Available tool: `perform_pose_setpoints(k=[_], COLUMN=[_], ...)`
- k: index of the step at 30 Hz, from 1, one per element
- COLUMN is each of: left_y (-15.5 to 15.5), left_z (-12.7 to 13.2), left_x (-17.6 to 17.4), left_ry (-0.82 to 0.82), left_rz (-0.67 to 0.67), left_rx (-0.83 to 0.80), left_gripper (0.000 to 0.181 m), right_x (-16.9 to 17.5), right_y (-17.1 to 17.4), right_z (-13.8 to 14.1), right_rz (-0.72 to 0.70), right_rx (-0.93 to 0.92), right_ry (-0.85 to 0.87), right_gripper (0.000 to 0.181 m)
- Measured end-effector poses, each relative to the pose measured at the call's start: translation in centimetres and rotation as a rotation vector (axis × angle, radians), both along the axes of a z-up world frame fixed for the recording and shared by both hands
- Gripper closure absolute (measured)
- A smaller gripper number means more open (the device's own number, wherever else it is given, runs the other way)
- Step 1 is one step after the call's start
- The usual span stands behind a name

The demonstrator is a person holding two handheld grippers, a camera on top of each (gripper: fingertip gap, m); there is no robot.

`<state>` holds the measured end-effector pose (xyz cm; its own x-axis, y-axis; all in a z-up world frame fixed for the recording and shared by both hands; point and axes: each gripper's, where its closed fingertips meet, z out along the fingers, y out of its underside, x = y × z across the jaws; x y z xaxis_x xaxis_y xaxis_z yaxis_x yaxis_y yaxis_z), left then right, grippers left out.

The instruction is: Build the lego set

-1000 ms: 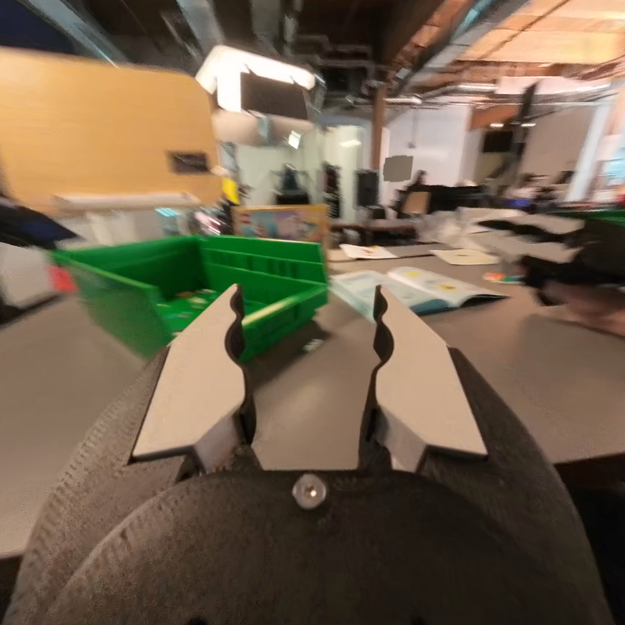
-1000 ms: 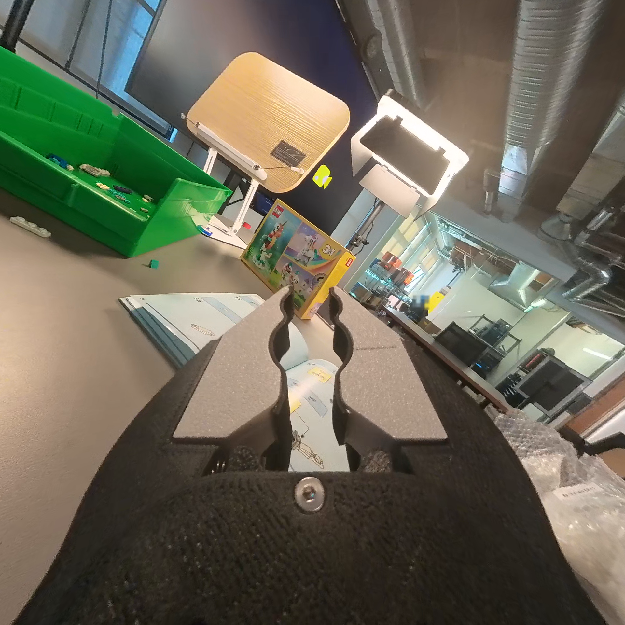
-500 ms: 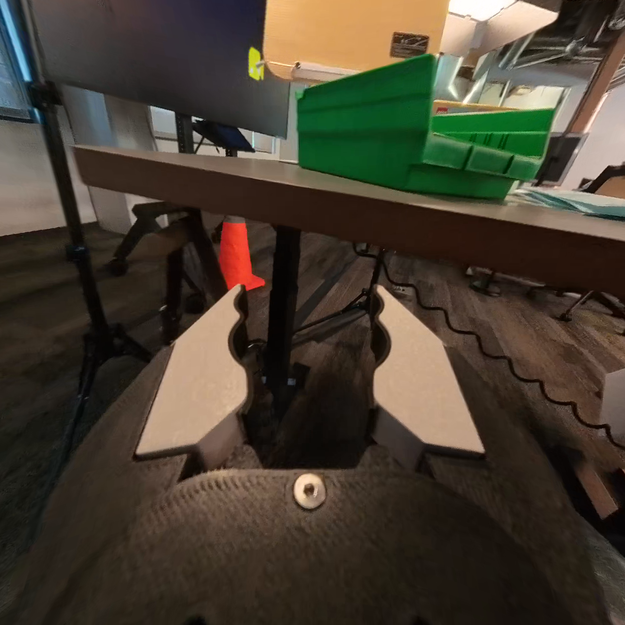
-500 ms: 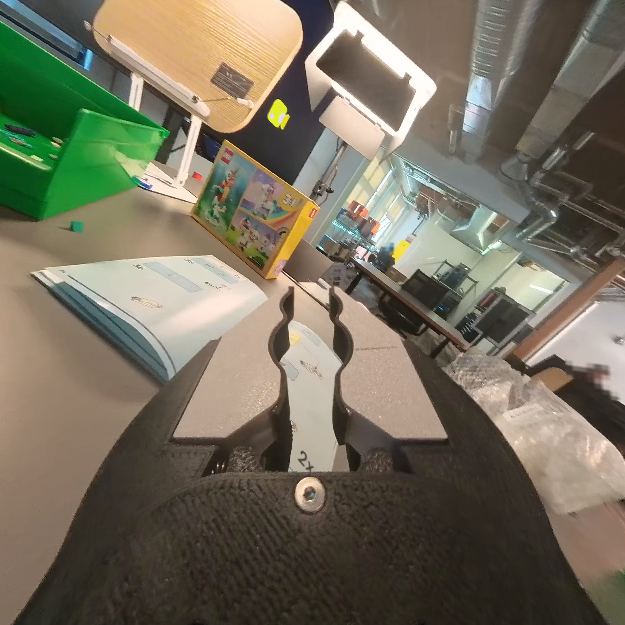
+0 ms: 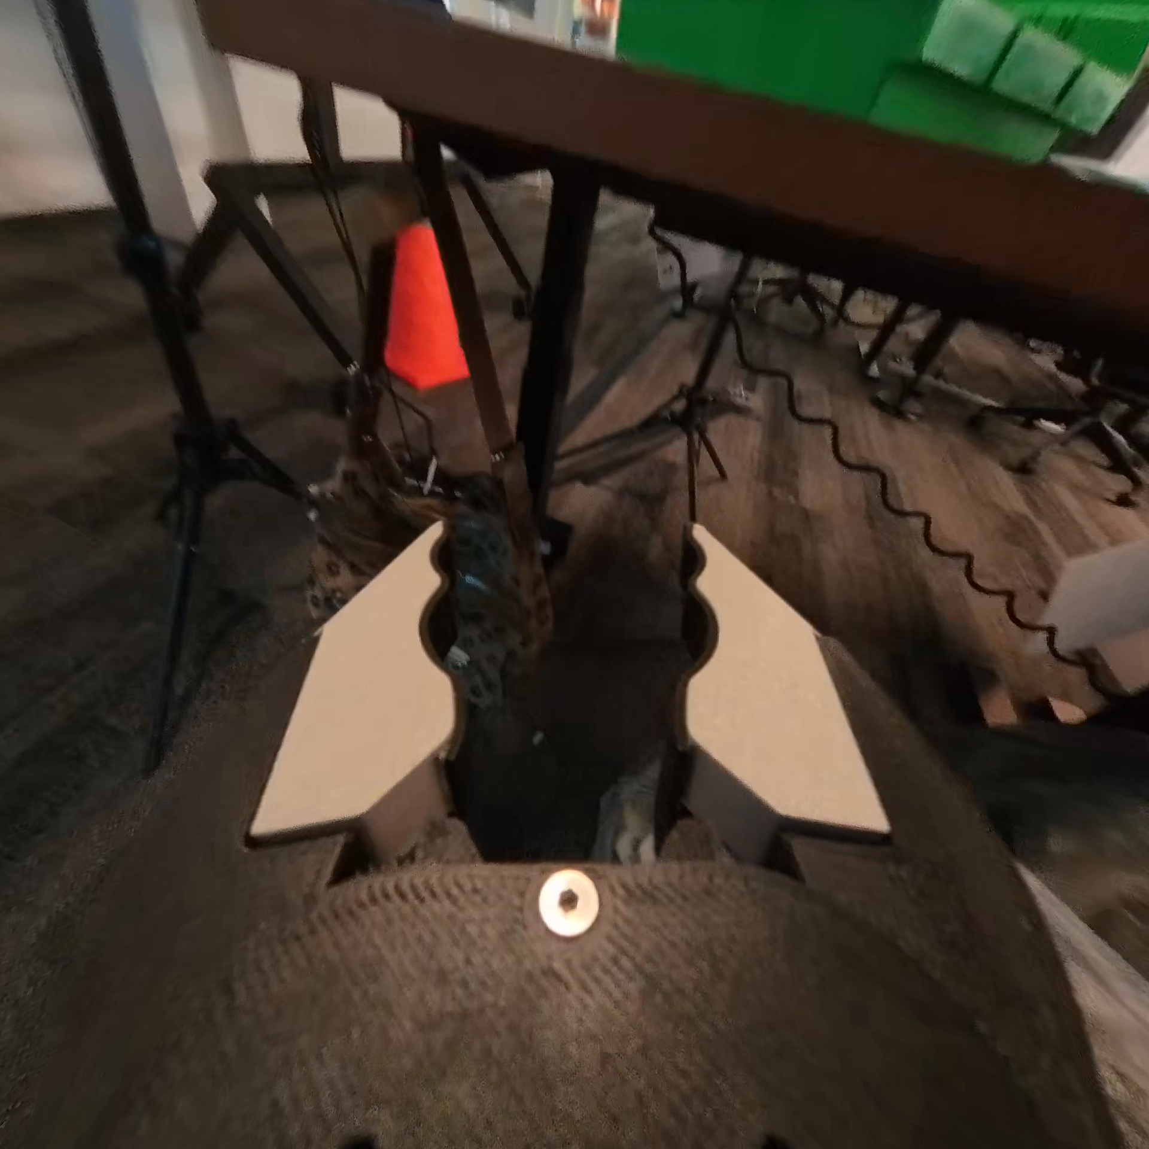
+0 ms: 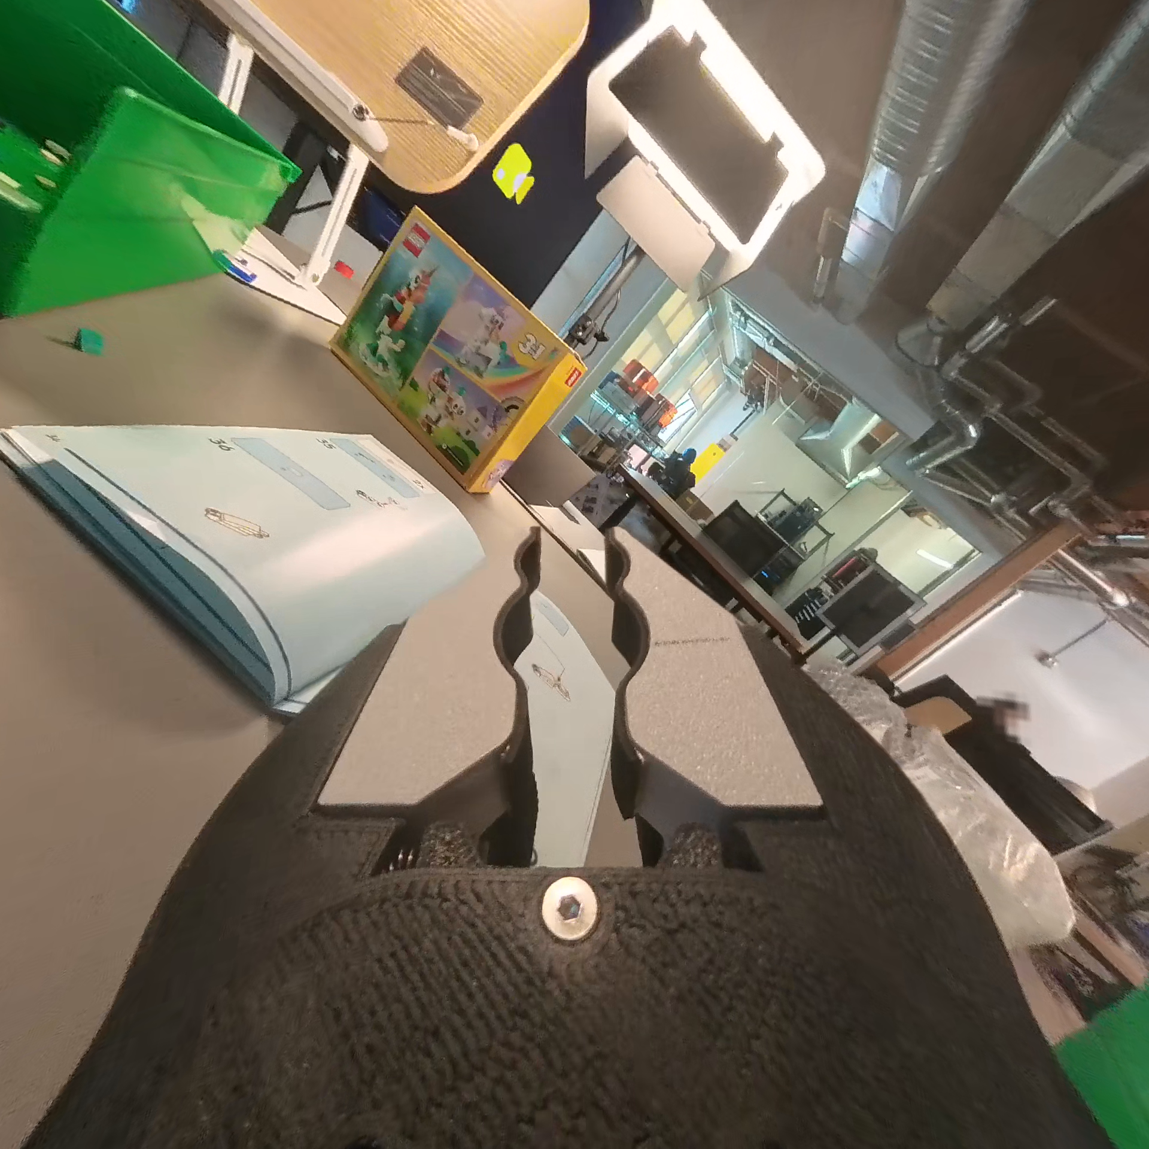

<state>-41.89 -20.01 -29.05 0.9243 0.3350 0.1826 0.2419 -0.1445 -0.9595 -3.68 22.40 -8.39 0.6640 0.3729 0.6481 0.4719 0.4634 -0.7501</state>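
Observation:
My left gripper (image 5: 564,541) is open and empty, held below the table edge and pointing at the floor under the table (image 5: 746,155). The green bin (image 5: 870,68) sits on the table above it. My right gripper (image 6: 571,547) is over the table, empty, its jaws a narrow gap apart. It points along the open instruction booklet (image 6: 261,528). The green bin (image 6: 124,205) with loose bricks is at the far left of the right wrist view. A small green brick (image 6: 90,341) lies on the table near it. The set's box (image 6: 454,354) stands behind the booklet.
Under the table stand a black table leg (image 5: 559,336), tripod legs (image 5: 180,398), an orange cone (image 5: 423,311) and a coiled cable (image 5: 901,497). A tilted wooden board on a stand (image 6: 429,74) and a light panel (image 6: 702,137) are behind the table. Bubble wrap (image 6: 945,796) lies right.
My left gripper dropped from above the table to below its edge and now points further down at the floor. My right gripper moved forward and lower over the booklet, tilting right.

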Motion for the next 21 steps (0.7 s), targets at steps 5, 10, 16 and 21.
perform_pose_setpoints(k=[5, 10, 16, 21], left_y=[-0.9, 1.8, 7.8, 9.7], left_z=[-2.8, -4.7, -8.3, -18.2], left_x=[2.3, 5.4, 7.3, 8.1], left_ry=[-0.012, -0.118, 0.032, 0.231], left_rz=[-0.113, -0.360, -0.756, -0.950], left_rx=[-0.124, -0.238, -0.323, -0.608], left_gripper=[0.109, 0.116, 0.164, 0.174], right_x=[-0.6, -3.9, -16.3, -22.9], right_y=[-1.3, -5.7, -16.1, -17.1], right_z=[1.1, 2.5, 2.5, 2.5], right_rz=[0.072, 0.227, 0.665, 0.685], right_rx=[0.048, 0.110, 0.068, 0.146], right_ry=[0.043, 0.053, 0.057, 0.040], right_gripper=[0.163, 0.162, 0.156, 0.144])
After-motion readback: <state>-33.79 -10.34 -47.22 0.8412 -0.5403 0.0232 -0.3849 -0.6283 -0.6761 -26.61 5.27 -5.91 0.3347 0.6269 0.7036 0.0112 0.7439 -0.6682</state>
